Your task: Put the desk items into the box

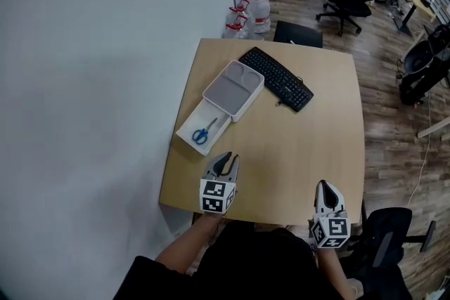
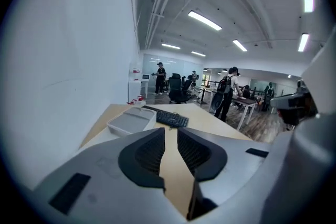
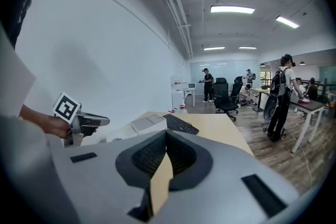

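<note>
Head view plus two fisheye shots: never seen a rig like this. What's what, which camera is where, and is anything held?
There is no robot here. A person holds a two-jaw tool in each hand, and each tool carries a cube with square markers.

The top-down picture comes from a camera on the person's head. The two fisheye pictures come from cameras riding on the tools, each looking along its own jaws.

The left gripper has its jaws slightly apart with nothing between them. The right gripper has its jaws closed, also empty. Both are at the near edge of the wooden desk.

On the desk is an open white box with blue scissors inside. What looks like its lid lies across its far end. A black keyboard sits beyond.
</note>
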Tool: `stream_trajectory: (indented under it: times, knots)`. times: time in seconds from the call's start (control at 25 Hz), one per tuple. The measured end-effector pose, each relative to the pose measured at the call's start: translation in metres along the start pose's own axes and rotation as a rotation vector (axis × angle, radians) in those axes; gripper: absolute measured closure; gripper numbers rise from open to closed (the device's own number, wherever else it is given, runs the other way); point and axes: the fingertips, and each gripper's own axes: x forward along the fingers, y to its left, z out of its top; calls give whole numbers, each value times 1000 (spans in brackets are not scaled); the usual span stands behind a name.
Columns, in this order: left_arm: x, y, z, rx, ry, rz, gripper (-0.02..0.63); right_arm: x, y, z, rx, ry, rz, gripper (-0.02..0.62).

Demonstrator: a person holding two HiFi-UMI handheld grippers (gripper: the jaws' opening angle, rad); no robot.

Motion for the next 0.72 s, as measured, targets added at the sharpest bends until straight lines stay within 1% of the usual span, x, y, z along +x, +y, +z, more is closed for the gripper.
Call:
stream_trajectory:
  times: [0.16, 0.24, 0.32, 0.44, 0.52, 0.72]
  knots:
    - [-14, -72, 20, -46, -71, -14, 566, -34, -50, -2, 14, -26, -36, 535]
    - [-13, -104, 28, -68, -102, -26, 581, -50, -76, -2, 23, -40, -53, 535]
    - [-10, -140, 37, -73, -125, -48, 586, -64, -100, 1, 21, -64, -60, 535]
    - [-7, -199, 48, -37, -155, -88, 586, -84, -131, 6, 21, -101, -62, 535]
    - [-6, -233, 56, -11, -179, -95, 586, -95, -149, 9, 24, -120, -59, 535]
    - [-2, -293, 64, 43, -219, -96, 588, -111, -177, 12, 8, -145, -32, 535]
